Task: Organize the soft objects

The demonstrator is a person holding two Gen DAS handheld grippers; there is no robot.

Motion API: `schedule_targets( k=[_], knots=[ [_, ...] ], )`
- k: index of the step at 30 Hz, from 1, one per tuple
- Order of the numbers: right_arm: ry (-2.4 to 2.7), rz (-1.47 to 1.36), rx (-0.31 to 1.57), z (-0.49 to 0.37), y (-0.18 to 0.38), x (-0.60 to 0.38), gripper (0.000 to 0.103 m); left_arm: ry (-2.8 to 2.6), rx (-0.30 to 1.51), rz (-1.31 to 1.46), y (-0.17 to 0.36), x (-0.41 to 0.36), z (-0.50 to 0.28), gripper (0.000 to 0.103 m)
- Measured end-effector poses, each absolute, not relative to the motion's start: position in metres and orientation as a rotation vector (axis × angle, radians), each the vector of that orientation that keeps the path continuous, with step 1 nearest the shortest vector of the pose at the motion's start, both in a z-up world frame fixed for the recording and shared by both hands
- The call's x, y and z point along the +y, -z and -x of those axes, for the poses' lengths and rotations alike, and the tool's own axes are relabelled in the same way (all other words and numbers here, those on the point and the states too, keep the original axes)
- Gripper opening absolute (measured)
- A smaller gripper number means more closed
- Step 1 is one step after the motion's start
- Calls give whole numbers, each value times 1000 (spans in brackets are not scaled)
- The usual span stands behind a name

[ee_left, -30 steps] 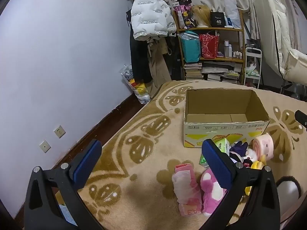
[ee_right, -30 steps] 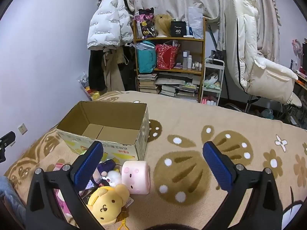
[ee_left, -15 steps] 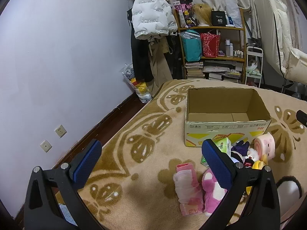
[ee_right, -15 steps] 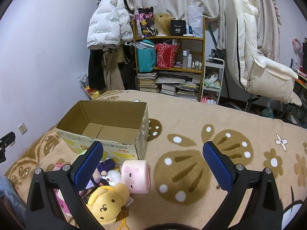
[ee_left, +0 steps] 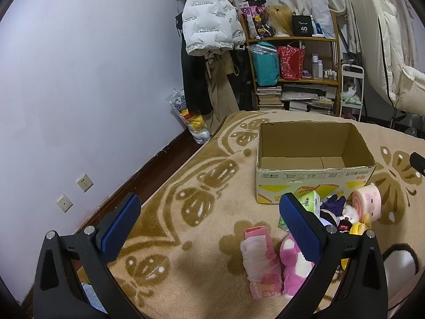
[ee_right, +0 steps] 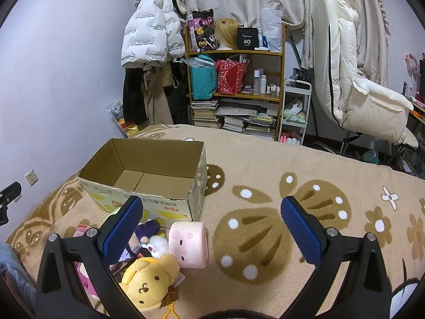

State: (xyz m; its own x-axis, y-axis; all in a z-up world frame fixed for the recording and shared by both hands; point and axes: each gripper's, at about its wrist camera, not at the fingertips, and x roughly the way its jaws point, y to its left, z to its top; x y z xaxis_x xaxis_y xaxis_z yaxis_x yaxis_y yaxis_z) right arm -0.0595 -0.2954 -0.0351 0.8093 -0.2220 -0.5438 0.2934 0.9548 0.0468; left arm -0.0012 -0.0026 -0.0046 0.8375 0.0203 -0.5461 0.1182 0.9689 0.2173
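Left gripper [ee_left: 209, 220]: your jaws gape wide, holding nothing, above the blanket [ee_left: 212, 180].
Right gripper [ee_right: 212, 226]: also spread wide, unloaded.
Box [ee_right: 148, 178]: stands with its top uncovered, near the blanket's left edge.
Toys: yellow plush [ee_right: 148, 284], pink roll [ee_right: 190, 240] and pink plush [ee_left: 292, 268] lie heaped just before the box.

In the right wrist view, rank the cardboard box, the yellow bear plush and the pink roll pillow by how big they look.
1. cardboard box
2. yellow bear plush, though being nearer the camera enlarges it
3. pink roll pillow; close to the plush, unsure.
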Motion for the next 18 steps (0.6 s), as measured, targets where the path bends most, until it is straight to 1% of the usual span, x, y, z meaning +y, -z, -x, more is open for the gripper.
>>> schedule_targets(
  k=[18],
  knots=[
    [276, -130, 567, 60, 35, -296, 103, 55, 581, -251, 4, -2, 2, 103]
  ],
)
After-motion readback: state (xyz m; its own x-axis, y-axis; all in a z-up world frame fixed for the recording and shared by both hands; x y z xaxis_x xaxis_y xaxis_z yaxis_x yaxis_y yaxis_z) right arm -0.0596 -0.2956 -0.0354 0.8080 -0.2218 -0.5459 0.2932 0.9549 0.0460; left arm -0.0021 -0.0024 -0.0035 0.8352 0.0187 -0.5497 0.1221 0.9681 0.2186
